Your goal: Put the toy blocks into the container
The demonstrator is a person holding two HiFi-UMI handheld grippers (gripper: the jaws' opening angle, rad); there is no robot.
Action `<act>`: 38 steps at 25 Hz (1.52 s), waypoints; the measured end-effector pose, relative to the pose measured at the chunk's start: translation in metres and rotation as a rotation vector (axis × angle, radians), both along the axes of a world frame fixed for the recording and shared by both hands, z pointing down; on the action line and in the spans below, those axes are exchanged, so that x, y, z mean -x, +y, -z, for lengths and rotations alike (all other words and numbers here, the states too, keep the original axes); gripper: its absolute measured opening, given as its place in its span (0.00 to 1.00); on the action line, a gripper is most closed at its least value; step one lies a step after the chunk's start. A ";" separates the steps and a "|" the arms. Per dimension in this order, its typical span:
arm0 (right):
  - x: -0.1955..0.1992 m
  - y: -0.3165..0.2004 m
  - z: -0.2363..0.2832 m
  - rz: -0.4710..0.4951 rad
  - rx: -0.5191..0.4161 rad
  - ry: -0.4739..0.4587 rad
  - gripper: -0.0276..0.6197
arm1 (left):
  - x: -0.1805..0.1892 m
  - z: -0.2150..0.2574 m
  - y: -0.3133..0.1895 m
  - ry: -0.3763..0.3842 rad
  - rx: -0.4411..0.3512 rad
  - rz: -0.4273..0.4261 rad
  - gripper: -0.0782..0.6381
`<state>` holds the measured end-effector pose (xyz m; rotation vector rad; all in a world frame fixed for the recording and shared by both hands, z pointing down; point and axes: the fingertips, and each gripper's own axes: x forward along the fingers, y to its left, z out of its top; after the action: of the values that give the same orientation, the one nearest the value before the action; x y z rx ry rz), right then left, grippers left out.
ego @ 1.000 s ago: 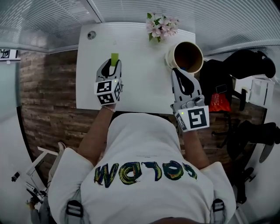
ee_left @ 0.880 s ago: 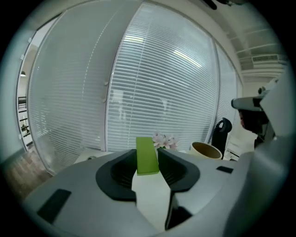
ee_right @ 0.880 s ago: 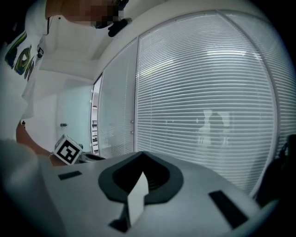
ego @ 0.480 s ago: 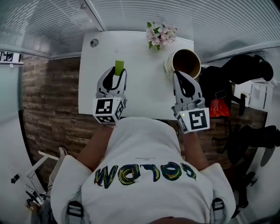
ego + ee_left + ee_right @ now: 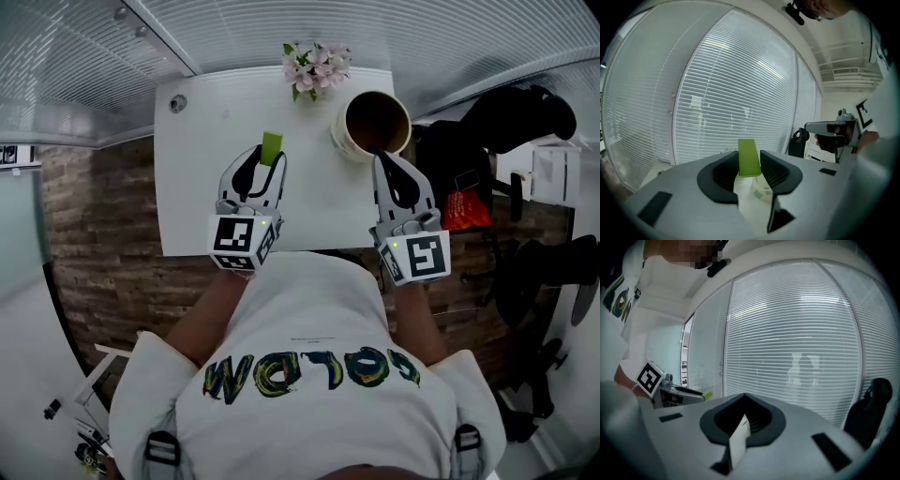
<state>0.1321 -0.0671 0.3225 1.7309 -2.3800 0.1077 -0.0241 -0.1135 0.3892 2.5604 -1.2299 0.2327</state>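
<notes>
Over a white table (image 5: 202,187), seen from above the person's head, two hand-held tongs are reaching forward side by side. The left gripper (image 5: 263,161) is clenching a slim green toy block (image 5: 272,147). In its own view the two dark jaws are pressing on the block's sides, and the block's upper end is sticking out past them. The block is hanging over the middle of the table, to the left of the container (image 5: 343,141) and apart from it. The right gripper (image 5: 382,161) is holding nothing: its jaws are lying closed together, with only a thin pale sliver showing between them. Its tips are pointing at the near rim of the container, right beside it; whether they are touching it cannot be told. The container is a round cream tub with a brown inside, sitting at the table's far right corner. A small bunch of pink and white flowers (image 5: 314,67) is standing just left of it, at the far edge. White window blinds are filling the background in both gripper views. A black chair (image 5: 525,117) is standing to the right of the table.
</notes>
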 end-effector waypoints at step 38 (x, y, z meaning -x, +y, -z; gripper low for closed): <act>-0.070 0.040 -0.023 -0.161 0.036 -0.007 0.05 | -0.226 -0.117 -0.037 -0.196 0.039 -0.407 0.33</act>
<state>0.2016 -0.0275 0.3452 1.9057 -2.2266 0.1790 0.2018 -0.1500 0.5058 2.7823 -0.7365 0.5990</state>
